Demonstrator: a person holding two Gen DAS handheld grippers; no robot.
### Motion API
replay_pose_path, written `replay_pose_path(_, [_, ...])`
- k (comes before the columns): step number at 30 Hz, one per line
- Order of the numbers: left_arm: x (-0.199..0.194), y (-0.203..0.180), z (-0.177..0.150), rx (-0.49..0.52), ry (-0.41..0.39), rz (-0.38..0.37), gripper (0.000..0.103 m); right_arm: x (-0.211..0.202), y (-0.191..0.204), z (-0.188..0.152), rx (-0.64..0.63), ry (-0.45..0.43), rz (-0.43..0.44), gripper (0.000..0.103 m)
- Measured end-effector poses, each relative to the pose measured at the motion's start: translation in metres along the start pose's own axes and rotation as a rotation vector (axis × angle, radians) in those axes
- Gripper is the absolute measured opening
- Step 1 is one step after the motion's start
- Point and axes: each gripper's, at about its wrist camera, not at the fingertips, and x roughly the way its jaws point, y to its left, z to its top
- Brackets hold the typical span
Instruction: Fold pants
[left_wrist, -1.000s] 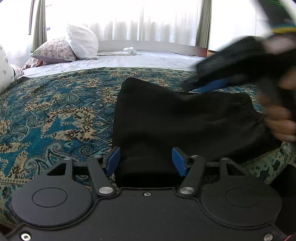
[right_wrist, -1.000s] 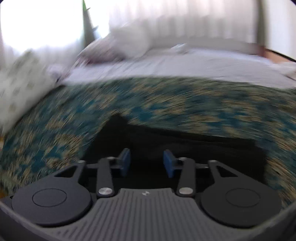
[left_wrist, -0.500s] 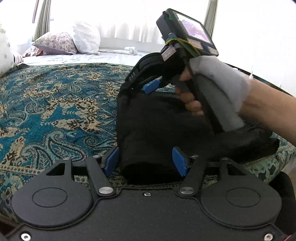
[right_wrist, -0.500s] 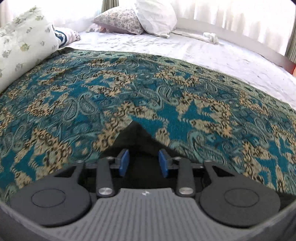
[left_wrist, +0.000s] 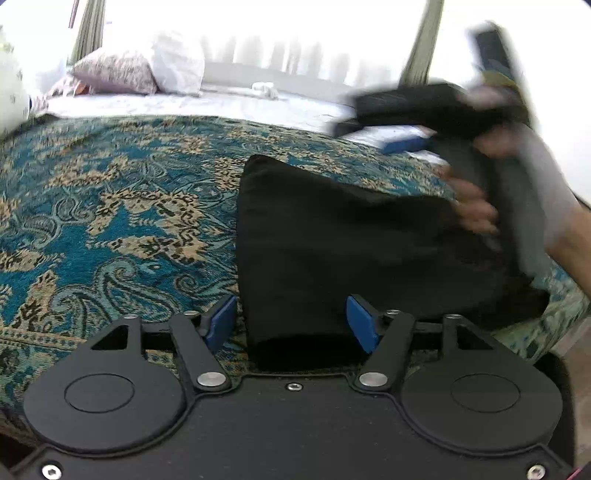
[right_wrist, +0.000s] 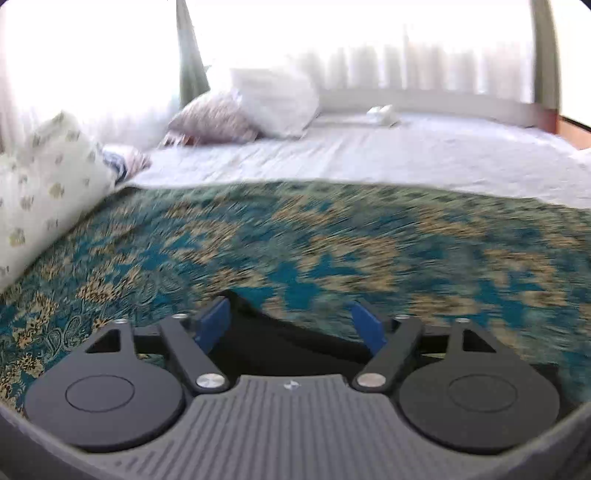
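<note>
The black pants (left_wrist: 351, 251) lie folded on the teal patterned bedspread (left_wrist: 110, 206), near its front edge. My left gripper (left_wrist: 291, 325) is open, its blue pads either side of the near end of the pants. My right gripper (right_wrist: 291, 325) is open and empty, with a corner of the pants (right_wrist: 280, 343) low between its fingers. In the left wrist view the right gripper (left_wrist: 402, 138) is blurred, above the far right part of the pants, held by a hand (left_wrist: 476, 206).
Pillows (right_wrist: 258, 107) lie at the head of the bed on a white sheet (right_wrist: 388, 155). A floral cushion (right_wrist: 40, 184) lies at the left. A small white item (right_wrist: 382, 112) sits far back. Curtained windows stand behind.
My right gripper has let go of the pants' far corner, opened wider, and pulled back up to the right. The pants now lie flat. The left gripper has stayed open in place.
</note>
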Motion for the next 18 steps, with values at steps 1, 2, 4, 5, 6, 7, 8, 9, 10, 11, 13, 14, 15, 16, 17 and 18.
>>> replay_pose_path(1, [-0.002, 0.004, 0.005, -0.017, 0.001, -0.007, 0.073, -0.013, -0.012, -0.003, 0.008, -0.018, -0.018, 0.091])
replay_pose_path(2, [-0.003, 0.009, 0.011, -0.029, -0.004, -0.012, 0.079, -0.025, -0.026, -0.006, 0.014, -0.032, -0.044, 0.093])
replay_pose_path(4, [-0.004, 0.015, 0.022, -0.034, -0.022, -0.012, 0.088, -0.045, -0.051, -0.013, 0.017, -0.048, -0.111, 0.096])
replay_pose_path(5, [-0.003, 0.019, 0.029, -0.036, -0.033, -0.006, 0.095, -0.054, -0.065, -0.018, 0.023, -0.053, -0.145, 0.099])
replay_pose_path(6, [0.0, 0.023, 0.037, -0.04, -0.045, 0.009, 0.098, -0.061, -0.079, -0.023, 0.036, -0.053, -0.168, 0.101])
replay_pose_path(7, [0.005, 0.027, 0.045, -0.042, -0.05, 0.02, 0.099, -0.068, -0.093, -0.028, 0.055, -0.049, -0.183, 0.103])
replay_pose_path(8, [0.012, 0.032, 0.053, -0.042, -0.05, 0.021, 0.099, -0.073, -0.106, -0.034, 0.08, -0.038, -0.191, 0.103])
replay_pose_path(9, [0.02, 0.035, 0.061, -0.045, -0.041, 0.02, 0.099, -0.076, -0.117, -0.039, 0.105, -0.025, -0.194, 0.103])
replay_pose_path(10, [0.027, 0.038, 0.068, -0.051, -0.03, 0.022, 0.099, -0.078, -0.126, -0.044, 0.126, -0.012, -0.195, 0.103])
replay_pose_path(11, [0.037, 0.041, 0.075, -0.061, -0.015, 0.023, 0.099, -0.078, -0.134, -0.049, 0.135, -0.001, -0.195, 0.103])
replay_pose_path(13, [0.055, 0.046, 0.087, -0.079, 0.018, 0.01, 0.099, -0.073, -0.144, -0.057, 0.138, 0.017, -0.206, 0.103])
replay_pose_path(14, [0.063, 0.046, 0.09, -0.09, 0.031, 0.002, 0.099, -0.069, -0.148, -0.062, 0.144, 0.027, -0.207, 0.103])
replay_pose_path(15, [0.072, 0.047, 0.095, -0.097, 0.047, -0.013, 0.099, -0.067, -0.153, -0.067, 0.157, 0.032, -0.196, 0.103])
replay_pose_path(16, [0.078, 0.046, 0.097, -0.099, 0.053, -0.024, 0.099, -0.064, -0.158, -0.071, 0.178, 0.035, -0.174, 0.103])
replay_pose_path(17, [0.086, 0.046, 0.099, -0.097, 0.059, -0.038, 0.099, -0.062, -0.163, -0.074, 0.203, 0.036, -0.146, 0.103])
replay_pose_path(18, [0.094, 0.046, 0.101, -0.093, 0.068, -0.045, 0.099, -0.058, -0.168, -0.075, 0.225, 0.038, -0.12, 0.103])
